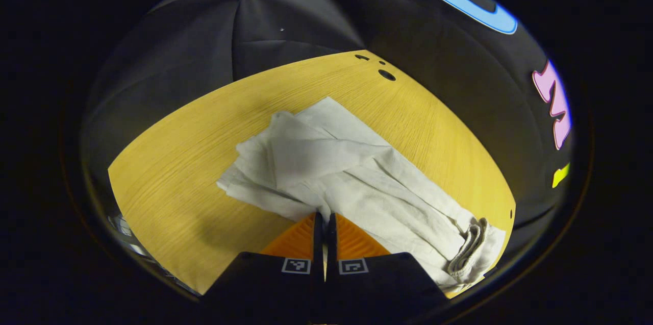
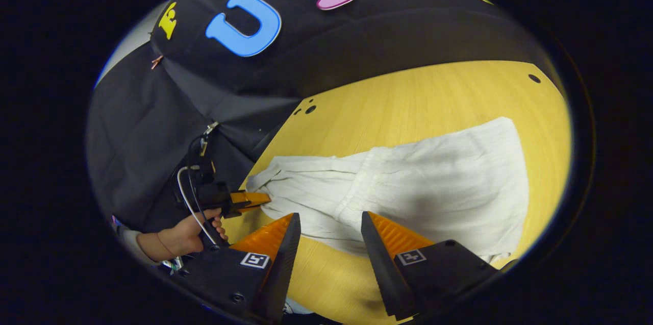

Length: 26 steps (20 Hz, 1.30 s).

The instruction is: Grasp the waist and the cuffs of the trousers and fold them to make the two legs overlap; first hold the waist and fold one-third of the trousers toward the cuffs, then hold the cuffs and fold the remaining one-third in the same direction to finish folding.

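Two jaws of the left gripper are seen pressed together in the left gripper view, with a fold of the white trousers pinched between their tips. From that pinch the cloth is spread away across the wooden counter, rumpled and partly doubled over itself, and one bunched, gathered end is seen lying close to a counter edge at the lower right of that view. A few small dark holes are seen near the far corner of the counter, where the black booth wall is hung behind it.

In the right gripper view, the jaws of the right gripper are held wide apart, and nothing is caught between them; bare counter is seen in the gap, with the near edge of the trousers just beyond the tips. Whether the tips are touching the cloth cannot be told. The trousers are laid lengthwise along the counter, the broad flat part toward one end and the narrower, creased part toward the other. At that narrower end, the left gripper is seen closed on the cloth at the counter edge, and it is held by a person's hand with a cable running past it.
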Available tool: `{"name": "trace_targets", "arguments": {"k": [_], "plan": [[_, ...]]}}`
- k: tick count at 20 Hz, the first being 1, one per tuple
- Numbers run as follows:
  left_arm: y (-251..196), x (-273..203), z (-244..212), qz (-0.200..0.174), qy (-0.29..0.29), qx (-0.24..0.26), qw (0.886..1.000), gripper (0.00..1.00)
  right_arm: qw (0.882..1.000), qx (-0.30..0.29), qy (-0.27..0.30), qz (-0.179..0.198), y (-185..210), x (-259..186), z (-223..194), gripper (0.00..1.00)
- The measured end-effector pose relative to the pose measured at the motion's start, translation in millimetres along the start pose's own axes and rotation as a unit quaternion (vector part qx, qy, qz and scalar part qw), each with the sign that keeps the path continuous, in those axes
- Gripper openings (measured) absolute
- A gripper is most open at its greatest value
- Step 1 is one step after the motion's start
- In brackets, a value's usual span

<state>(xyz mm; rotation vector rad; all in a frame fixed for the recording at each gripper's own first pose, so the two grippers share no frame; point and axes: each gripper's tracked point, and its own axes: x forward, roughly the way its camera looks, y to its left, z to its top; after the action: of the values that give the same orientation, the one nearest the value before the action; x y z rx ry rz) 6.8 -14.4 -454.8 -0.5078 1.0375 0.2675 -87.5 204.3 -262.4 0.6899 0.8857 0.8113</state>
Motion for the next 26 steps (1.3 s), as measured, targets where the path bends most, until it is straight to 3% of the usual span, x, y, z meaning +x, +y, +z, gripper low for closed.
{"name": "trace_targets", "arguments": {"k": [6, 10, 16, 18, 20, 26], "plan": [[-19.2, -21.3, 28.3, -0.036, -0.051, -0.033, 0.998, 0.06, 0.996, 0.043, -0.035, -0.072, -90.7, -84.4, 17.4, 0.75], [-63.0, -44.5, 52.8, -0.063, -0.096, 0.023, 0.993, 0.06, 0.989, 0.060, -0.066, -0.115, -138.6, -134.2, 26.9, 0.75], [-142.3, -78.6, 67.9, -0.113, -0.147, 0.095, 0.978, 0.06, 0.983, 0.086, -0.098, -0.132, -171.4, -171.7, 42.4, 0.75], [-173.3, -90.6, 62.5, -0.135, -0.156, 0.130, 0.970, 0.02, 0.981, 0.091, -0.108, -0.135, -178.1, -181.3, 47.3, 0.75], [-204.3, -102.4, 51.8, -0.157, -0.165, 0.171, 0.959, 0.06, 0.979, 0.095, -0.115, -0.138, -184.7, -188.9, 49.6, 0.75], [-286.1, -121.6, -3.9, -0.224, -0.167, 0.309, 0.909, 0.06, 0.975, 0.102, -0.126, -0.151, -198.7, -205.4, 49.9, 0.75]]}}
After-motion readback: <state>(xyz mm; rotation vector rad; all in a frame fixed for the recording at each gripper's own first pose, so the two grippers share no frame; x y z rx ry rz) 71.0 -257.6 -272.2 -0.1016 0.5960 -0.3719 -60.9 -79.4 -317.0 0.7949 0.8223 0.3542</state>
